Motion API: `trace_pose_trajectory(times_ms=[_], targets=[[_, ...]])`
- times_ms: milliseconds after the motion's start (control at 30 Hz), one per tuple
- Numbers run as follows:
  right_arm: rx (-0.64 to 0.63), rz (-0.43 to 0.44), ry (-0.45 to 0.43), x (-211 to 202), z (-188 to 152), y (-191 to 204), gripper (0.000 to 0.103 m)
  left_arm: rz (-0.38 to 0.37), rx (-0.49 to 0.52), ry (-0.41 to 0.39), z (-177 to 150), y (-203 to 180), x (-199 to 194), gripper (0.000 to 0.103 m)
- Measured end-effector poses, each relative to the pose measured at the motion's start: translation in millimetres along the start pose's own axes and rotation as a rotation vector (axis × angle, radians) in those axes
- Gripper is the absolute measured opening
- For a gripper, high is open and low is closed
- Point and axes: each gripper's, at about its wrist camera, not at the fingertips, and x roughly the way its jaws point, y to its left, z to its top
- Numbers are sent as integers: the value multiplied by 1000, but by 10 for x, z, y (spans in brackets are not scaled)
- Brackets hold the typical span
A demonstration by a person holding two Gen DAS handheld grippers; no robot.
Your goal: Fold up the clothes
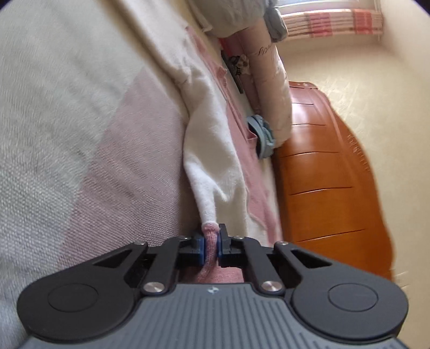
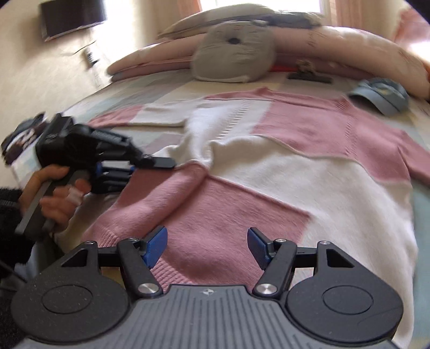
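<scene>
The left gripper (image 1: 211,245) has its jaws clamped on a thin pinch of the sweater (image 2: 268,166) cuff; a hard pull could slip it free or drag the body askew. The right gripper (image 2: 207,248) hovers, jaws apart, over the near hem. The sweater, pink-and-white blocks, lies spread on the bed (image 2: 161,83), left sleeve rumpled.

Home bedroom: bed (image 2: 161,80), pillows (image 2: 336,45), wooden headboard (image 1: 322,166), curtained window (image 1: 333,21).

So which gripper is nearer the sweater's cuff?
Left. The left gripper is shut on the pink cuff of the sweater. The right gripper is open above the pink hem, apart from that cuff.
</scene>
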Motion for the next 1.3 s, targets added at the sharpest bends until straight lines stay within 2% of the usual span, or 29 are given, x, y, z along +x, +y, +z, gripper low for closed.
trace_pose_trajectory(times_ms=[133,200,300,367,433,467,600,667,767,867,933,967,1067,1200,1300], targets=[[19,-22,-22,-50,-17,-45,70,1,112,-91,-103,-281,-314,5],[17,-30,-30,-78,-18,-55,70,46,134,-143,-161,-318,-485,5],[27,-45,-30,-72,-22,-82,70,141,61,-149,-157,-123,-599,5],[40,-52,-26,-54,-30,-101,70,146,3,-135,-140,22,-644,5],[38,-63,-21,-55,-40,-107,70,127,3,-122,-117,45,-705,5],[37,-69,-18,-56,-44,-109,71,128,15,-127,-93,24,-747,10],[63,-74,-18,-52,-49,-176,72,101,32,-192,124,-49,-895,41],[73,-79,-19,-36,-33,-195,72,71,2,-214,310,-54,-859,43],[80,-90,-23,-8,0,-212,72,86,-44,-225,598,-21,-609,43],[84,-85,-33,0,37,-219,72,96,-108,-203,843,84,-298,43],[82,-86,-36,5,54,-224,74,122,-168,-141,962,177,-49,41],[70,-97,-38,2,64,-217,74,138,-185,-134,1004,203,31,29],[33,-132,-45,-8,92,-193,75,160,-193,-153,1114,191,188,30],[10,-126,-75,-27,161,-193,76,203,-226,-210,1161,199,308,16],[8,-117,-85,-19,193,-200,78,209,-260,-256,1170,235,326,11]])
